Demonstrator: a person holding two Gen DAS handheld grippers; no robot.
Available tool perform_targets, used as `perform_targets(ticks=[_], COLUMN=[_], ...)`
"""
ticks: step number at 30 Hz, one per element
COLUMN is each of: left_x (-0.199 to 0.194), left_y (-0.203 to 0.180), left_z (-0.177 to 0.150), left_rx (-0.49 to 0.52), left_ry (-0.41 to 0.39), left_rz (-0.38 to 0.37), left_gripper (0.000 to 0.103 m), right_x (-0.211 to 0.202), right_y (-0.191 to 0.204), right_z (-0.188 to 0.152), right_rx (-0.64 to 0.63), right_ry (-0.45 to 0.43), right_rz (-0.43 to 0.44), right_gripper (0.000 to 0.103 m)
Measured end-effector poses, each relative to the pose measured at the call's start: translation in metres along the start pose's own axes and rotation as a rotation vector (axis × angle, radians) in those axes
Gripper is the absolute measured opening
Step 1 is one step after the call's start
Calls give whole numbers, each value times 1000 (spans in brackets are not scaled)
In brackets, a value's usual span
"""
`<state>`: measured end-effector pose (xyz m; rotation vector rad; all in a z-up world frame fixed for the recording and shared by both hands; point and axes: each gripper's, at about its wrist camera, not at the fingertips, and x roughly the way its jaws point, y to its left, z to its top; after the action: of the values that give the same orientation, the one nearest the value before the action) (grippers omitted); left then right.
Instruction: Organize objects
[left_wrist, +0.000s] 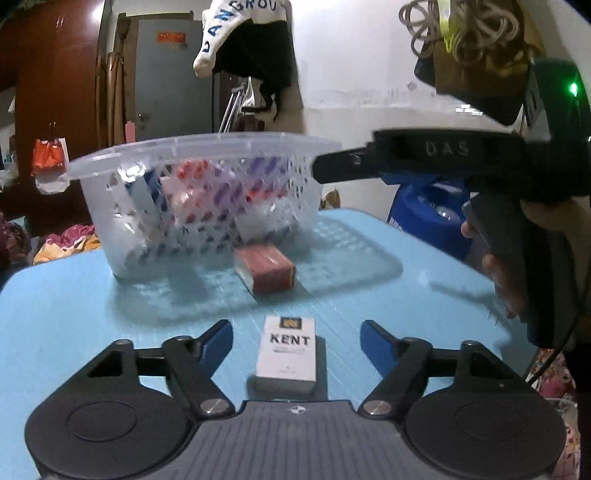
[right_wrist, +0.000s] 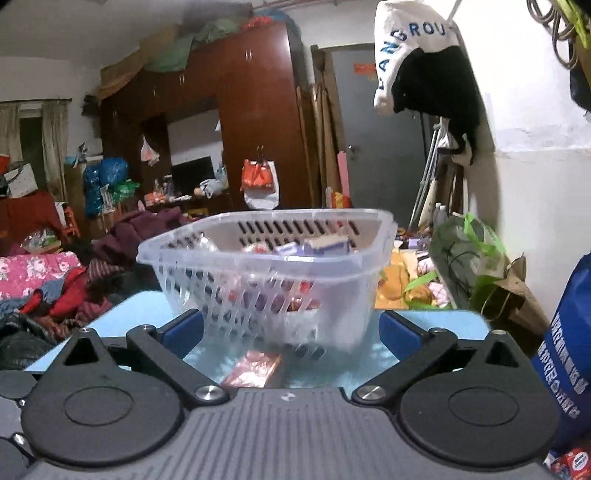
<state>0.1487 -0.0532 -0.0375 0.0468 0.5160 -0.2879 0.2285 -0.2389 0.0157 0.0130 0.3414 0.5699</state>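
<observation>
A clear plastic basket (left_wrist: 192, 155) with several small boxes inside stands on the light blue table (left_wrist: 74, 302). A red-brown box (left_wrist: 265, 268) lies just in front of it. A white KENT pack (left_wrist: 287, 350) lies between the fingers of my left gripper (left_wrist: 295, 341), which is open and not touching it. My right gripper (right_wrist: 291, 330) is open and empty, above the table, facing the basket (right_wrist: 266, 229); the red-brown box (right_wrist: 255, 369) lies below it. The right gripper's body (left_wrist: 443, 158) reaches in over the basket's right rim in the left wrist view.
A blue bag (right_wrist: 569, 362) stands at the table's right side. A green and brown bag (right_wrist: 476, 266) is behind the table. Clothes and bedding (right_wrist: 44, 284) are piled to the left, off the table.
</observation>
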Motion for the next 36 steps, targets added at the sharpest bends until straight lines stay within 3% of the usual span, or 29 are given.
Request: perform_targets(ticks=[2,3,5,16,21,23,27,36], left_x=[8,13,13,-39,-42,-41,-41,-40], left_y=[0,0,3,59,67,68,70,62], left_z=[-3,-3,-4,-22,-24,-25,-27,-33], left_rx=[-6,-15,-30,-203,-236,-240,-244,-233], left_ry=[24,41,35,-76,-94,-102,-112,-134], left_rz=[15,15,33,112,99,92,104,80], left_gripper=[68,53,41,41,41,41,41,41], right_x=[6,9,16,59,81,83,64,-30], right_y=[2,2,4,38,51,49,44,45], right_z=[-1,-2,-4,-30,-35,-38,-40,-64], right_rx=[2,2,4,-40,-106,-100,-100,-118], right_ry=[19,26,48,213,279,306,272,99], right_rz=[4,7,14,17,-35,-36,-23,-13], right_gripper=[103,103,103,103,78,54,54,53])
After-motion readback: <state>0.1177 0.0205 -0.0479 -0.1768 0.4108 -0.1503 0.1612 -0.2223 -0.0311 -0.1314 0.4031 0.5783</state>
